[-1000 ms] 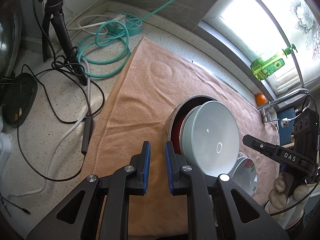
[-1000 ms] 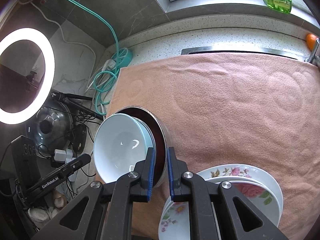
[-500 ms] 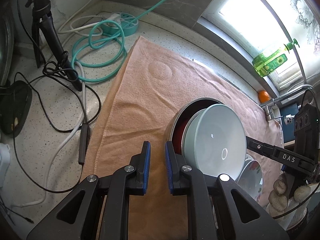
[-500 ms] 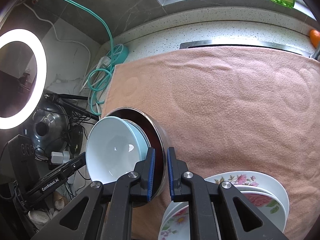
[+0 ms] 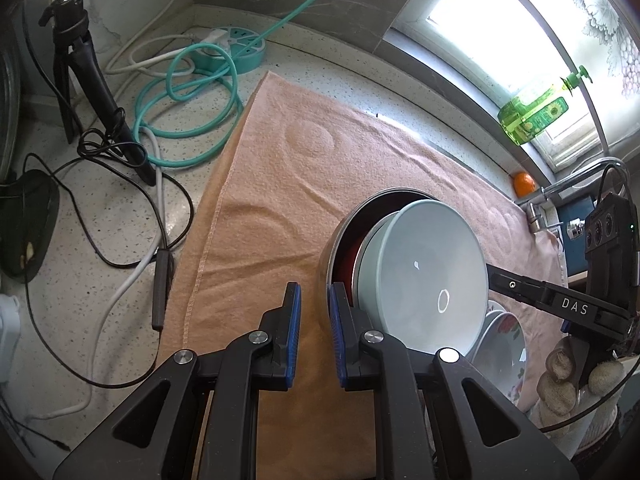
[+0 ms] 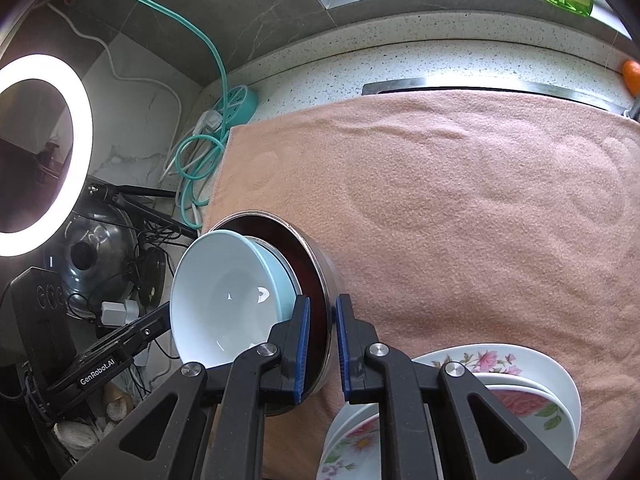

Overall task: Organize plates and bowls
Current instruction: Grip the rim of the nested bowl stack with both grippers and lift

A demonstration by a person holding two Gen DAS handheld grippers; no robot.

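A steel bowl (image 5: pixel 334 240) with a dark red inside holds a pale blue bowl (image 5: pixel 424 272) nested in it. The pair hangs tilted on its side above the peach towel (image 5: pixel 280 184). My left gripper (image 5: pixel 314 304) is shut on the steel bowl's rim, one finger inside and one outside. From the opposite side my right gripper (image 6: pixel 322 316) is shut on the same steel bowl (image 6: pixel 320 256), with the blue bowl (image 6: pixel 224 292) facing left. Each gripper shows in the other's view: the right gripper (image 5: pixel 560 304), the left gripper (image 6: pixel 120 356). Stacked floral plates (image 6: pixel 500 364) lie on the towel (image 6: pixel 440 200) below my right gripper.
A coiled green cable (image 5: pixel 188 120), a teal power strip (image 5: pixel 236 48), a black tripod (image 5: pixel 96 92) and loose black wires (image 5: pixel 120 208) crowd the counter left of the towel. A ring light (image 6: pixel 44 152) and a metal lid (image 6: pixel 96 256) stand further left. A green soap bottle (image 5: pixel 532 112) and an orange (image 5: pixel 524 184) sit by the window.
Both grippers keep their hold on the steel bowl. The views have shifted only slightly; the floral plates sit a little lower in the right wrist view.
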